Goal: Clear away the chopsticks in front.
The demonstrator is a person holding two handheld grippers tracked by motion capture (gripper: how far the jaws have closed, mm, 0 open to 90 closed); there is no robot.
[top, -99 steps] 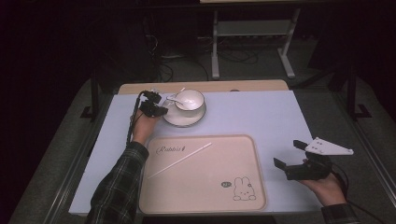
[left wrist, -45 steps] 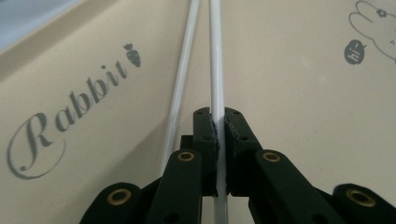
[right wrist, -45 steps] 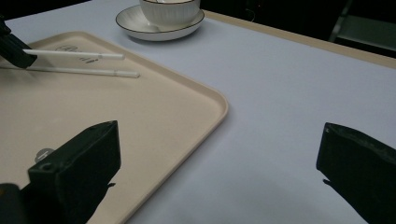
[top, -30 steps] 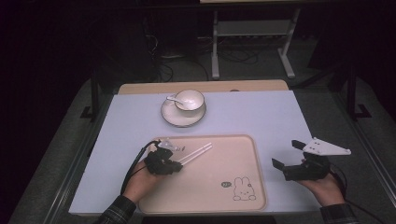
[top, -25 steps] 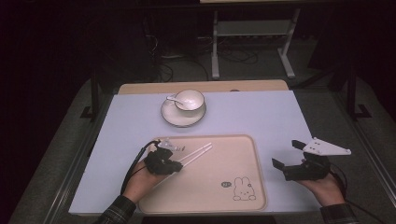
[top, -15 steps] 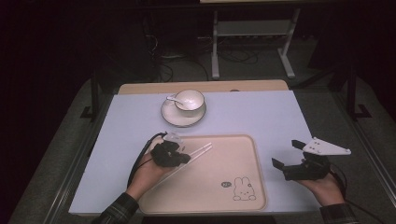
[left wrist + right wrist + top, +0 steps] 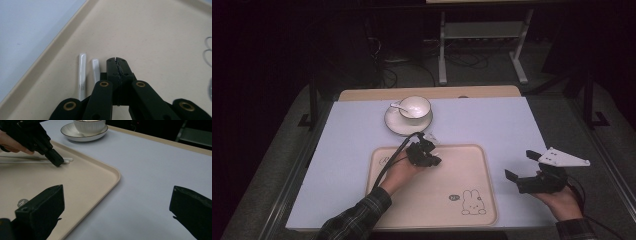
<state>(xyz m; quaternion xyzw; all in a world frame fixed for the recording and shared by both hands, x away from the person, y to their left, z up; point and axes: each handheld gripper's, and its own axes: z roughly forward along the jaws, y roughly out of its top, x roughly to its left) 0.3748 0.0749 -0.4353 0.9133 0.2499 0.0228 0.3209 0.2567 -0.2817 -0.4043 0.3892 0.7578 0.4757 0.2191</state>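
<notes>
Hovering over the tray (image 7: pixel 160 37), the left gripper (image 7: pixel 117 60) is sitting with jaws pressed together, gripping nothing.
Two white chopsticks (image 7: pixel 82 72) are lying just beside its tip.

The lower lengths of the two white chopsticks (image 7: pixel 82 75) are hidden behind the left gripper (image 7: pixel 117 65) in the left gripper view; from the high view most of the pair is covered by that gripper and the hand (image 7: pixel 401 170) holding it. In the right gripper view the cup (image 7: pixel 89 125) beyond the tray (image 7: pixel 100 185) is cut off by the top edge, and the chopsticks run out past the left edge. The small print on the tray, beside the rabbit drawing (image 7: pixel 474 202), is too small to be read. The floor beyond the table (image 7: pixel 492 120) is lost in darkness.
</notes>
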